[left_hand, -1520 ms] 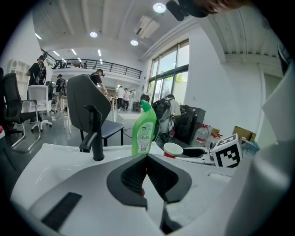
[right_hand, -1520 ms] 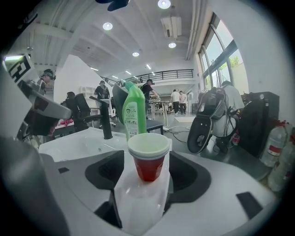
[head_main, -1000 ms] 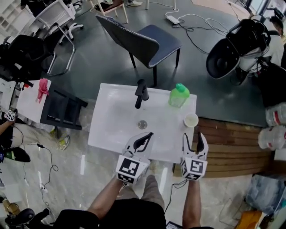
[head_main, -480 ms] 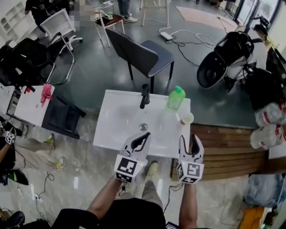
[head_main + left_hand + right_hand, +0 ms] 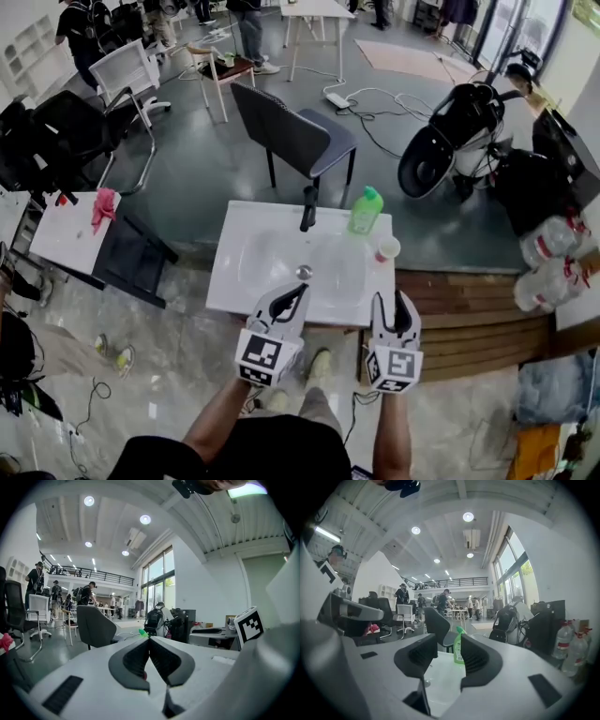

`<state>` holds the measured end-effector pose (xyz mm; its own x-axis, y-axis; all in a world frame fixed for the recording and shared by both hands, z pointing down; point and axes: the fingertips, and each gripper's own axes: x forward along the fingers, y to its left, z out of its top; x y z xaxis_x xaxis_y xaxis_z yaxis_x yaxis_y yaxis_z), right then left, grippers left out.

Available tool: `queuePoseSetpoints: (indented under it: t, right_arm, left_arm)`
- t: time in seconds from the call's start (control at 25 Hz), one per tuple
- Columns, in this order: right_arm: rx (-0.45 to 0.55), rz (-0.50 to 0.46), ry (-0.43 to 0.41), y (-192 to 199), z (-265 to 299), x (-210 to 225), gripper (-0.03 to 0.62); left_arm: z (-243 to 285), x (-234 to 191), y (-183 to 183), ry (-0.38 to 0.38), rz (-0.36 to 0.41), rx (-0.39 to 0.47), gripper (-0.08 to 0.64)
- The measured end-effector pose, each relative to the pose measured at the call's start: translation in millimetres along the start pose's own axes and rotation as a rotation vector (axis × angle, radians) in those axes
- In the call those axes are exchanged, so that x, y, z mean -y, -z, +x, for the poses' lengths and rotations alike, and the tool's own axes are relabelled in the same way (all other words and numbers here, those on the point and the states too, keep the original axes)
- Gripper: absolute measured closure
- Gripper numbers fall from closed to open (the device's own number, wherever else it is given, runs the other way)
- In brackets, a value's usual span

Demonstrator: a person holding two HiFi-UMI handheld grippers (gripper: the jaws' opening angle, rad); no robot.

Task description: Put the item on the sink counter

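Small white paper cup (image 5: 387,248) stands upright near the right edge of the white sink counter (image 5: 230,281), just in front of the green plastic soap bottle (image 5: 366,211) at the back right corner, so I'd call it placed. It's straight ahead of the right gripper (image 5: 395,302), the nearer one, off the front edge. Its jaws have just been closing on nothing, with a gap left. The left gripper (image 5: 302,289) is pinched together and empty.

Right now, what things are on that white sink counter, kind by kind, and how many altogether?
bottle: 1
cup: 1
faucet: 1
Total: 3
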<state>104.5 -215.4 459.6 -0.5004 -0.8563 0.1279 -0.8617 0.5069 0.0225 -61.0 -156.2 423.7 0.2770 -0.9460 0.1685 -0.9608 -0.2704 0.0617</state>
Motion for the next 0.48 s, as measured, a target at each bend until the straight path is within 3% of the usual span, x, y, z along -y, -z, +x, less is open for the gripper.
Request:
queuePoseSetpoints:
  t: [0.48]
  right_arm:
    - [0.03,-0.001,0.051,-7,-70,-38,0.489]
  left_arm:
    - [-65,12,0,0.043,0.026,0.027,0.558]
